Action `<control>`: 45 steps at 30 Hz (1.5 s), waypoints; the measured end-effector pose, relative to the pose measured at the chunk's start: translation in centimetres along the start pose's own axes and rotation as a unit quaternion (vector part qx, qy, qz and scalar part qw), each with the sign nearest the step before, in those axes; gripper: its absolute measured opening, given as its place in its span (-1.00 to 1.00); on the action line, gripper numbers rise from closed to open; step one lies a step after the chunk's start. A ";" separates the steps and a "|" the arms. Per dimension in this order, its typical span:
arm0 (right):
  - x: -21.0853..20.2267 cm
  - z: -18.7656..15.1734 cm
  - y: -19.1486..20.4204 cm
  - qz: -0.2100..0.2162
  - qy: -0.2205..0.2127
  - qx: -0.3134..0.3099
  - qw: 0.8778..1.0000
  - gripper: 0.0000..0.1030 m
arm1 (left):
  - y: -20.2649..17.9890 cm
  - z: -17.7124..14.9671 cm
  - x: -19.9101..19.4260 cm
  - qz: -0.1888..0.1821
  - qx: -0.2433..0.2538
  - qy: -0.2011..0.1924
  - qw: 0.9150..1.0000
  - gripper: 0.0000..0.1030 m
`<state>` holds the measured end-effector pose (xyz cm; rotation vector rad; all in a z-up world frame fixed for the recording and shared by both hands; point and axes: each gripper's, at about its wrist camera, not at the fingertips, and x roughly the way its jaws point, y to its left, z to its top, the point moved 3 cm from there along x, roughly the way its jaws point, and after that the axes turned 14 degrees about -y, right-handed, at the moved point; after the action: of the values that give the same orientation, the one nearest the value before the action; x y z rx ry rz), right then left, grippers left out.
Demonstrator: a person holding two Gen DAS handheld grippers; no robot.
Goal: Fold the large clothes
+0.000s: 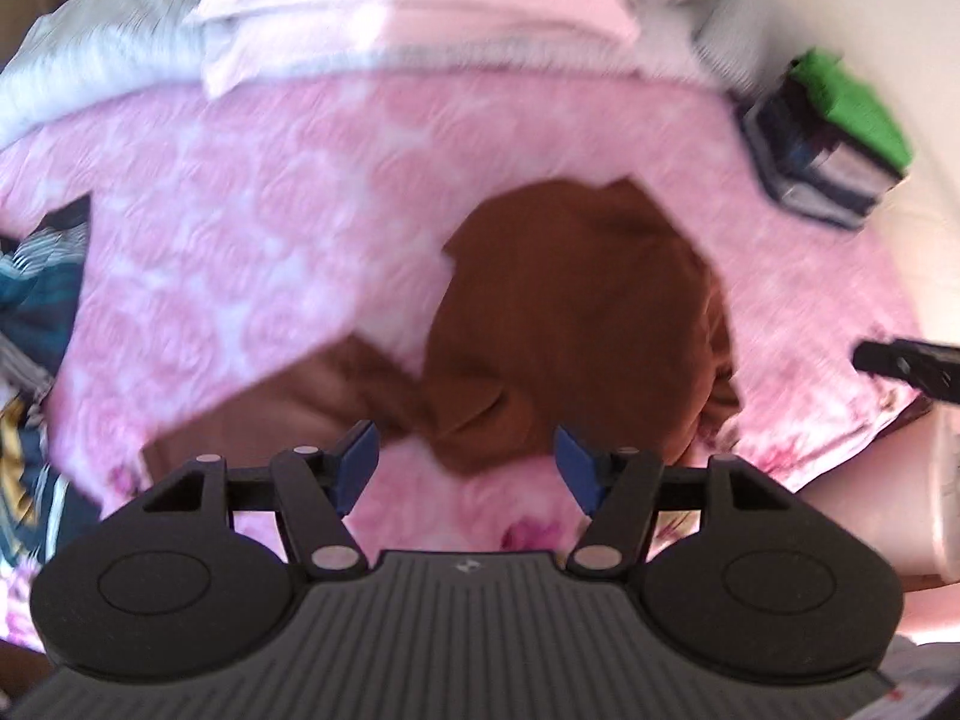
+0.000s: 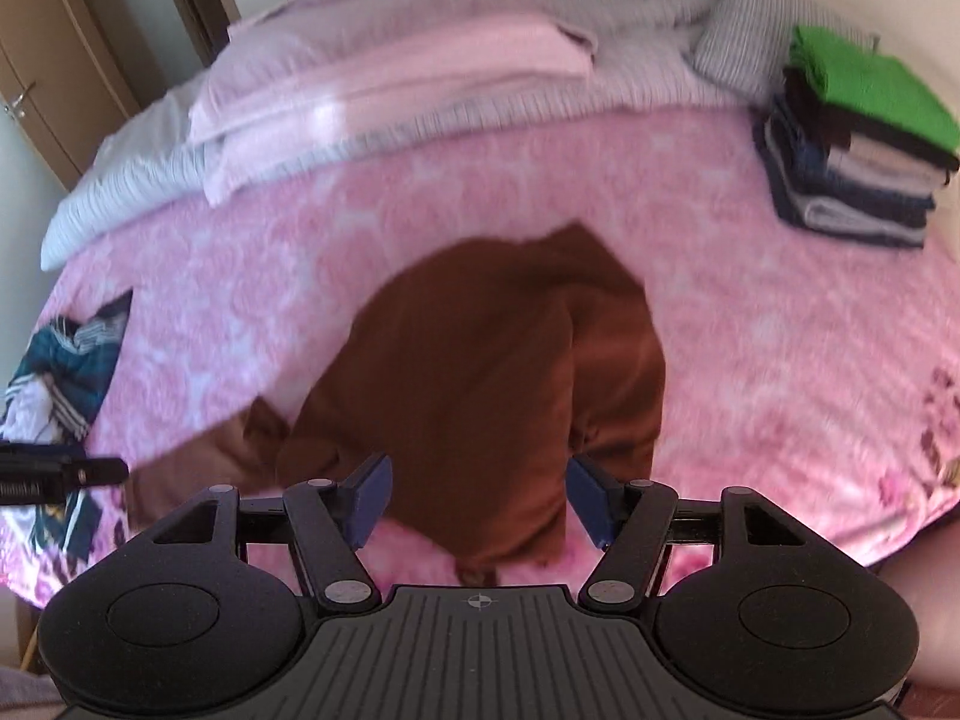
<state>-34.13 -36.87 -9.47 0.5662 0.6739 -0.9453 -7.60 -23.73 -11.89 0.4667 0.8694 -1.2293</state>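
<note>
While both wrist views are blurring with motion, I am reading the near field first. I am seeing the left gripper (image 1: pixel 467 468) standing wide open, its blue pads (image 1: pixel 359 465) apart and gripping nothing; pink floral bedspread (image 1: pixel 240 192) is showing through the gap. I am seeing the right gripper (image 2: pixel 479 501) spread just as wide, also empty, with its pads (image 2: pixel 591 498) flanking the near hem of the brown garment (image 2: pixel 480 372) without clearly touching it.

I am noting that the brown garment (image 1: pixel 570 312) is lying on the bedspread just ahead of both grippers. In the left wrist view its body is sitting ahead and slightly right of the open fingers, and one limp sleeve (image 1: pixel 270 396) is trailing off to the left, near the left finger. In the right wrist view the near edge is dropping between the fingers, and the same sleeve (image 2: pixel 198 462) is spilling out left. The cloth is looking partly folded over itself, with a lengthwise crease on its right side.

I am catching each gripper's black tip at the other view's edge.

Farther out, a crumpled blue patterned garment (image 2: pixel 66 360) is lying at the left edge of the bed. A stack of folded clothes (image 2: pixel 852 144) with a green piece on top is sitting at the far right. Folded pink bedding (image 2: pixel 390 72) and a grey striped quilt (image 2: pixel 630 60) are piling up along the far side.
</note>
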 end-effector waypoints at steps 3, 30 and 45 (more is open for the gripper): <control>0.0 -0.3 -0.2 -0.001 0.004 -0.001 1.000 0.19 | 0.6 0.6 1.4 0.014 0.007 0.008 1.000 0.19; 6.2 -2.9 6.1 -0.042 0.048 -0.004 0.998 0.19 | 4.4 4.0 7.8 -0.041 0.108 0.056 0.992 0.22; 21.6 -8.3 15.9 0.011 0.068 -0.015 0.998 0.19 | 17.2 -0.1 13.4 0.067 0.080 0.078 0.992 0.22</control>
<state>-13.59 -35.22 -28.56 0.6144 0.8008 -0.8797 9.74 -26.76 -24.76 0.7463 0.8597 -1.1537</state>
